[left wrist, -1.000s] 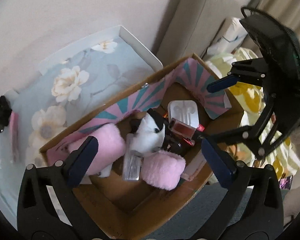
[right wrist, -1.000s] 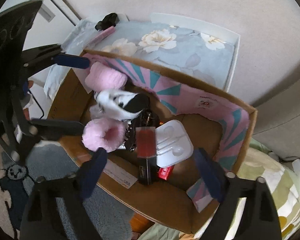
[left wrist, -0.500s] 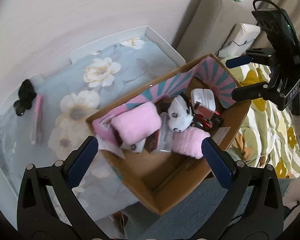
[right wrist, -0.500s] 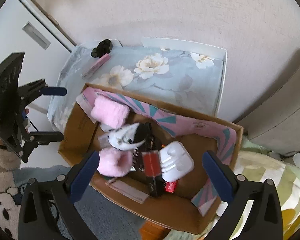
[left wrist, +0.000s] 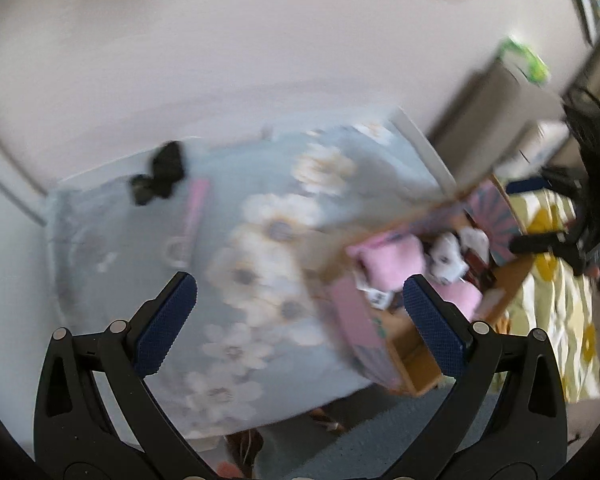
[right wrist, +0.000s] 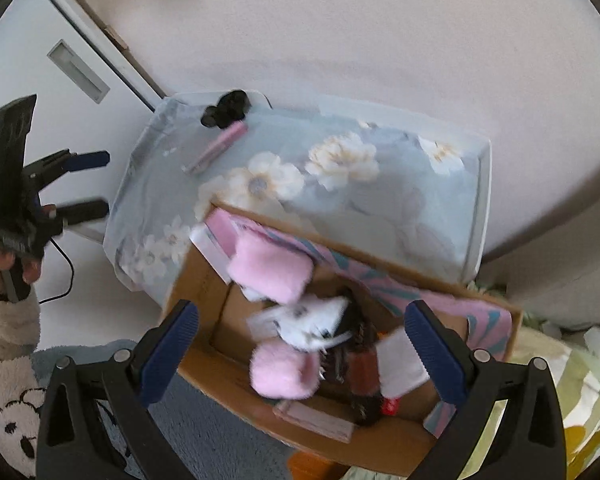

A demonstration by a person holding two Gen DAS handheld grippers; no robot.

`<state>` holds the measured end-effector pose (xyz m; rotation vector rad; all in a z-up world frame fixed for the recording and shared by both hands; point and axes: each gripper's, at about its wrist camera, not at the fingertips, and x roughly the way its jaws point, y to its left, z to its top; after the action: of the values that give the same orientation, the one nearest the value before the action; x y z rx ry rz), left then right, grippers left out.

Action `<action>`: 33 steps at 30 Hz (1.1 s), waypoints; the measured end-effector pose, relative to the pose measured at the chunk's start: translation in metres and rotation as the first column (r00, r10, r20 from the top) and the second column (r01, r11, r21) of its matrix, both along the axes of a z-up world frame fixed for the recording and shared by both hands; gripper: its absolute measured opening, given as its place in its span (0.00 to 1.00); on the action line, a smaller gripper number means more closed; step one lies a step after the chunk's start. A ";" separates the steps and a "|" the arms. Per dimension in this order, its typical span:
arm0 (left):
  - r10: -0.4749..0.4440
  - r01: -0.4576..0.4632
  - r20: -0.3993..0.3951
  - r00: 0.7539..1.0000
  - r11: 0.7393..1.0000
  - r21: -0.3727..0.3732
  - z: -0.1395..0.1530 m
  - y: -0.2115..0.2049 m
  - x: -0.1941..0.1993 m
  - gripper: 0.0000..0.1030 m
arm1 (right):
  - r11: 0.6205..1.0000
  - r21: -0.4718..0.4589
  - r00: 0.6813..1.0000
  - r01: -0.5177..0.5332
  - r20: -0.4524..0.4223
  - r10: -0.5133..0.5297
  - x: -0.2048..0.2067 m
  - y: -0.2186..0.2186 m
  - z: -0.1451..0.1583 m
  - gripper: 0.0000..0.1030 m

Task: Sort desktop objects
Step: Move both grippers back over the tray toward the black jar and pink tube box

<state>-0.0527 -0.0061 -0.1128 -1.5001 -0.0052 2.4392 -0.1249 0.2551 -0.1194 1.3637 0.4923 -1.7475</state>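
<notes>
Left gripper (left wrist: 300, 304) has swung off the cardboard box (right wrist: 236, 372) toward the black bow (left wrist: 160, 178) on the floral tabletop, both grippers' fingers wide apart and empty, right gripper (right wrist: 302, 336) hovering over the box: likely next pick.

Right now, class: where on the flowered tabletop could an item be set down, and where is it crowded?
Free: the flowered cloth between the black clip, pink strip and cardboard box. Crowded: inside the box, packed with pink fluffy items.
</notes>
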 end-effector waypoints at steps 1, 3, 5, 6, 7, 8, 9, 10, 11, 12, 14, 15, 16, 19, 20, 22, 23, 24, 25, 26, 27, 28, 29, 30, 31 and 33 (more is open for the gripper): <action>0.021 -0.021 -0.008 1.000 1.000 -0.004 0.003 -0.013 -0.003 1.00 | 1.000 0.001 1.000 -0.007 -0.008 0.007 0.002 -0.007 0.002 0.99; 0.053 -0.054 -0.021 0.998 0.998 -0.022 0.008 -0.032 -0.008 1.00 | 1.000 0.007 1.000 -0.020 -0.019 0.020 0.006 -0.026 0.005 0.99; 0.081 -0.083 -0.034 0.996 0.996 -0.043 0.013 -0.053 -0.013 1.00 | 1.000 0.006 0.999 -0.028 -0.022 0.028 0.008 -0.041 0.006 0.99; 0.091 -0.094 -0.042 0.995 0.994 -0.052 0.015 -0.061 -0.016 1.00 | 0.999 0.003 0.999 -0.032 -0.022 0.032 0.008 -0.049 0.006 0.99; 0.107 -0.110 -0.053 0.993 0.992 -0.061 0.018 -0.072 -0.019 1.00 | 0.999 0.000 0.999 -0.034 -0.025 0.034 0.010 -0.058 0.006 0.99; 0.122 -0.126 -0.060 0.991 0.990 -0.068 0.019 -0.080 -0.022 1.00 | 0.999 -0.003 0.999 -0.033 -0.034 0.033 0.011 -0.069 0.008 0.99; 0.141 -0.146 -0.066 0.988 0.987 -0.074 0.019 -0.089 -0.025 1.00 | 0.999 -0.004 0.999 -0.034 -0.036 0.034 0.012 -0.076 0.008 0.99; 0.169 -0.174 -0.071 0.983 0.982 -0.078 0.019 -0.101 -0.031 1.00 | 0.999 -0.008 0.999 -0.037 -0.035 0.036 0.013 -0.085 0.008 0.99; 0.184 -0.189 -0.071 0.980 0.979 -0.076 0.018 -0.107 -0.034 1.00 | 0.999 -0.015 0.999 -0.036 -0.031 0.035 0.014 -0.097 0.009 0.99; 0.200 -0.205 -0.069 0.977 0.976 -0.070 0.017 -0.116 -0.039 1.00 | 0.999 -0.023 0.999 -0.036 -0.027 0.035 0.015 -0.107 0.009 0.99; 0.225 -0.229 -0.066 0.972 0.971 -0.065 0.010 -0.132 -0.052 1.00 | 0.999 -0.030 0.999 -0.030 -0.024 0.030 0.019 -0.133 0.007 0.99; 0.228 -0.232 -0.062 0.972 0.971 -0.066 0.007 -0.136 -0.057 1.00 | 0.999 -0.033 0.999 -0.030 -0.022 0.029 0.021 -0.144 0.006 0.99; 0.227 -0.231 -0.060 0.972 0.971 -0.068 0.002 -0.141 -0.064 1.00 | 0.999 -0.034 0.999 -0.031 -0.018 0.031 0.024 -0.157 0.003 0.99; 0.188 -0.195 -0.072 0.979 0.976 -0.093 -0.013 -0.147 -0.082 1.00 | 1.000 0.001 0.999 -0.020 -0.031 0.020 0.030 -0.190 -0.009 0.99; 0.167 -0.176 -0.084 0.982 0.979 -0.108 -0.020 -0.148 -0.088 1.00 | 1.000 0.011 0.999 -0.013 -0.030 0.014 0.030 -0.198 -0.012 0.99; 0.112 -0.126 -0.106 0.988 0.984 -0.128 -0.036 -0.150 -0.103 1.00 | 0.999 0.031 1.000 0.011 -0.019 -0.010 0.030 -0.219 -0.025 0.99; 0.095 -0.109 -0.111 0.989 0.985 -0.132 -0.044 -0.152 -0.111 1.00 | 0.999 0.040 1.000 0.028 -0.014 -0.028 0.029 -0.229 -0.032 0.99; 0.083 -0.098 -0.110 0.990 0.986 -0.136 -0.054 -0.155 -0.119 1.00 | 0.997 0.051 0.999 0.050 -0.013 -0.049 0.028 -0.238 -0.040 0.99; 0.073 -0.085 -0.098 0.992 0.988 -0.128 -0.066 -0.158 -0.129 1.00 | 0.996 0.061 0.998 0.069 -0.003 -0.069 0.025 -0.246 -0.050 0.99; 0.065 -0.075 -0.088 0.994 0.990 -0.116 -0.075 -0.161 -0.137 1.00 | 0.994 0.064 0.996 0.089 0.009 -0.090 0.022 -0.255 -0.060 0.99; 0.057 -0.065 -0.077 0.995 0.992 -0.104 -0.084 -0.163 -0.144 1.00 | 0.991 0.069 0.994 0.111 0.015 -0.112 0.019 -0.262 -0.070 0.99; 0.052 -0.059 -0.066 0.996 0.993 -0.098 -0.095 -0.165 -0.152 1.00 | 0.988 0.076 0.990 0.137 0.021 -0.139 0.015 -0.269 -0.083 0.99; 0.047 -0.052 -0.058 0.997 0.994 -0.095 -0.106 -0.167 -0.159 1.00 | 0.984 0.082 0.987 0.157 0.025 -0.160 0.011 -0.274 -0.093 0.99; 0.041 -0.046 -0.053 0.998 0.994 -0.095 -0.113 -0.166 -0.163 1.00 | 0.982 0.085 0.984 0.171 0.028 -0.174 0.010 -0.276 -0.099 0.99; 0.032 -0.037 -0.049 0.998 0.994 -0.099 -0.121 -0.166 -0.168 1.00 | 0.977 0.092 0.980 0.192 0.029 -0.196 0.006 -0.280 -0.110 0.99; 0.014 -0.020 -0.052 0.999 0.993 -0.116 -0.133 -0.163 -0.173 1.00 | 0.972 0.096 0.975 0.216 0.030 -0.219 0.002 -0.285 -0.120 0.99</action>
<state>-0.2259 -0.1694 -0.2458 -1.4901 0.1375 2.5298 -0.1231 -0.0304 -0.2397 1.5647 0.4187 -1.8885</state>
